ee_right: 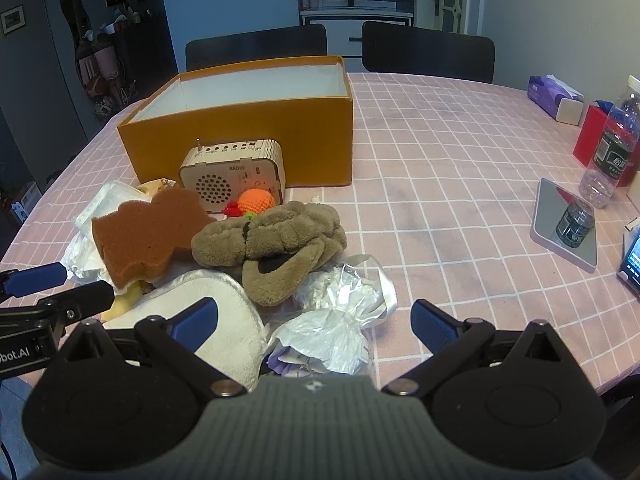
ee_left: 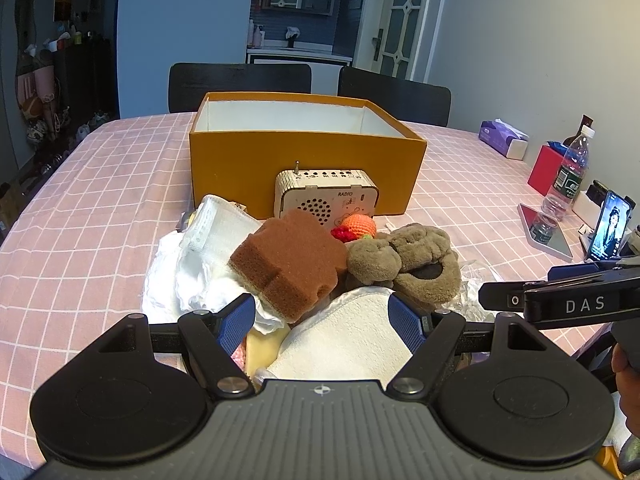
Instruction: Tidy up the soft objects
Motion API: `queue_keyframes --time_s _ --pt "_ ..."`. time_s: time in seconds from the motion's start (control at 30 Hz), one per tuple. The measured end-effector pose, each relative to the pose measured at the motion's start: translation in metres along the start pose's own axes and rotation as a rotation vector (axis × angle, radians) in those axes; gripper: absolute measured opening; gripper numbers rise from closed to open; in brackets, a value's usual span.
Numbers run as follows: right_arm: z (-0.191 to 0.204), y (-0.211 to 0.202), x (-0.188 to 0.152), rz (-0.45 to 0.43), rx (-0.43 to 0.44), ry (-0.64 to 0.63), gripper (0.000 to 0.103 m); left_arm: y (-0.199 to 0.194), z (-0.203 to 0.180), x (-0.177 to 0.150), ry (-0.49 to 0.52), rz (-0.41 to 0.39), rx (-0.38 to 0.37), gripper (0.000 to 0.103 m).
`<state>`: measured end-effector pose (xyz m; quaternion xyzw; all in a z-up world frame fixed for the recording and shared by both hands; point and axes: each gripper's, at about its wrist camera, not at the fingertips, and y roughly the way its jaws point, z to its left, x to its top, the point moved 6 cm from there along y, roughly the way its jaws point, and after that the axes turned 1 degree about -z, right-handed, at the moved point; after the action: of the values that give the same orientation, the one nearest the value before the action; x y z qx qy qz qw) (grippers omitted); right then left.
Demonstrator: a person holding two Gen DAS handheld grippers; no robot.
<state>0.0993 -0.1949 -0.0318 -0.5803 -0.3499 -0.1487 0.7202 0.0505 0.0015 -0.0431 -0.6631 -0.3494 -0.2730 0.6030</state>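
A pile of soft things lies in front of an open orange box point(ee_left: 304, 160) point(ee_right: 248, 136): a brown sponge point(ee_left: 290, 264) point(ee_right: 140, 236), a brown plush slipper point(ee_left: 408, 268) point(ee_right: 276, 244), an orange crocheted ball point(ee_left: 358, 226) point(ee_right: 256, 201), a white towel point(ee_left: 348, 336) point(ee_right: 224, 320), white cloths point(ee_left: 192, 268) and a crinkled plastic bag point(ee_right: 340, 320). My left gripper point(ee_left: 322, 322) hovers open just above the towel. My right gripper point(ee_right: 314, 322) hangs open over the bag and the towel's edge. Neither holds anything.
A wooden radio point(ee_left: 326, 196) point(ee_right: 232, 174) stands against the box front. On the right are a tablet point(ee_right: 566, 224), a water bottle point(ee_left: 568, 172) point(ee_right: 612, 148), a red box point(ee_left: 546, 168), a tissue pack point(ee_right: 554, 96) and a lit phone point(ee_left: 610, 226). Two dark chairs point(ee_right: 428, 52) stand behind the checked table.
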Motion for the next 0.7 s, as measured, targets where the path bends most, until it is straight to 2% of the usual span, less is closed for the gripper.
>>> queue_keyframes --time_s 0.7 --pt "0.0015 0.0020 -0.0011 0.007 0.006 -0.004 0.101 -0.0020 -0.0027 0.0004 -0.008 0.007 -0.019 0.089"
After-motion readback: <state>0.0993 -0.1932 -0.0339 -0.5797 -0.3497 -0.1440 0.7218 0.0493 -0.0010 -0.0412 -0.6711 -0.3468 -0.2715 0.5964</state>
